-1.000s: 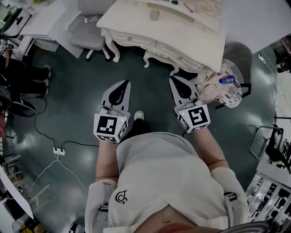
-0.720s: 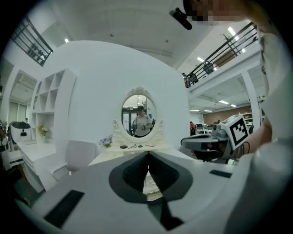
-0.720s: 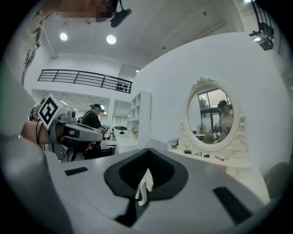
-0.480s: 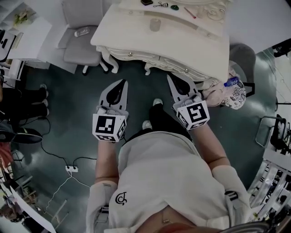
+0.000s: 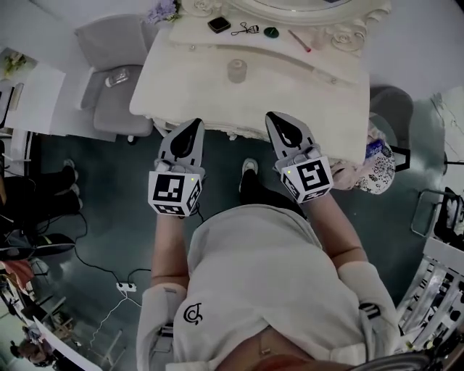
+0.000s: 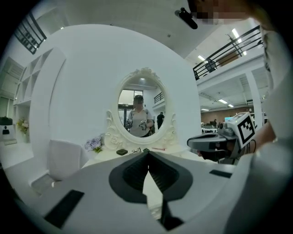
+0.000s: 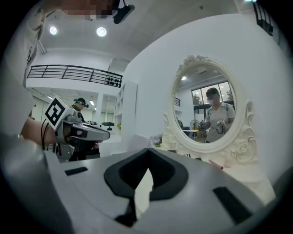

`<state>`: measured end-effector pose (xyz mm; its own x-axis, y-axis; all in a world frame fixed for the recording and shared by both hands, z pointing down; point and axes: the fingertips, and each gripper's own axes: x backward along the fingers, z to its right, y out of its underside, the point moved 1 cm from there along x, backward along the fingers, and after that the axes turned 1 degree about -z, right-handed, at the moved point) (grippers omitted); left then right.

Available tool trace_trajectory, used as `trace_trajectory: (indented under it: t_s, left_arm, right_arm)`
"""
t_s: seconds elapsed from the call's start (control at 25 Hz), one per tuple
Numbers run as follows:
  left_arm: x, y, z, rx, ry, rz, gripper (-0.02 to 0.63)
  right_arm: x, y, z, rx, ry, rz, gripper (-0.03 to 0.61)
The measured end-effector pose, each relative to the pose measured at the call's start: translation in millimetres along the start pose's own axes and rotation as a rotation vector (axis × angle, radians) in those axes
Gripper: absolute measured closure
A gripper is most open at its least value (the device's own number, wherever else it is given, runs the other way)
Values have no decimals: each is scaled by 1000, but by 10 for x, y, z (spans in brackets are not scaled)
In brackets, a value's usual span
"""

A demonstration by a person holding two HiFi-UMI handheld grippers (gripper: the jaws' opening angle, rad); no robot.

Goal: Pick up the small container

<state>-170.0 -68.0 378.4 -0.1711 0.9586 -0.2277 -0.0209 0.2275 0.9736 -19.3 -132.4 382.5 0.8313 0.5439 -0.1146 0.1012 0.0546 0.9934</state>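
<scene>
Head view shows the left tool [image 5: 194, 123] and the right tool [image 5: 272, 116] held side by side over the near edge of the white table [image 5: 304, 87], with their tips pointing away from the person. In the left gripper view the left tool's jaws are closed tip to tip with nothing between them. Only pale table surface shows through the slit below the tips. The right gripper view shows the same for the right tool: jaws together and nothing held.

The small container [image 5: 236, 70] is a pale, translucent pot. It stands upright on the table ahead of both tools, roughly on the line between them and clear of each.

Farther ahead, along the table's far edge at the foot of an oval mirror [image 6: 141, 109], lie four things. From left to right they are a black box [image 5: 219, 24], a small metal item [image 5: 245, 29], a round green thing [image 5: 271, 32] and a red pencil [image 5: 299, 40]. A bunch of pale purple flowers [image 5: 163, 11] sits at the far corner, ahead and to the left of the left tool.

To the left of the left tool, beside the table, stands a grey chair [image 5: 116, 105]. To the right of the right tool, off the table's end, is a stool draped in patterned cloth [image 5: 377, 170]. Behind the left tool and to its left, a white power strip [image 5: 125, 287] lies on the dark floor.
</scene>
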Motion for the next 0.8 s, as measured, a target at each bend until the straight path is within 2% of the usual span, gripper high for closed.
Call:
trace_trajectory:
  t_s: [0.16, 0.32, 0.56, 0.6, 0.72, 0.8]
  left_arm:
    - [-634, -22, -61, -24, 41, -25, 600]
    - [-1107, 80, -153, -7, 85, -42, 600]
    - [-1364, 200, -593, 35, 119, -72, 590]
    - [-1410, 235, -628, 39, 130, -78, 565]
    - [-1618, 423, -627, 54, 188, -114, 432]
    - [-1750, 576, -634, 54, 210, -140, 393]
  right_arm:
    - [-325, 46, 451, -16, 2, -15, 572]
    - [-607, 164, 733, -28, 1, -42, 572]
    - [-1060, 250, 681, -74, 8, -103, 572]
    - [-1111, 264, 673, -74, 7, -115, 572]
    - [-1233, 383, 740, -85, 18, -148, 572]
    - [-1307, 481, 797, -110, 34, -159, 572]
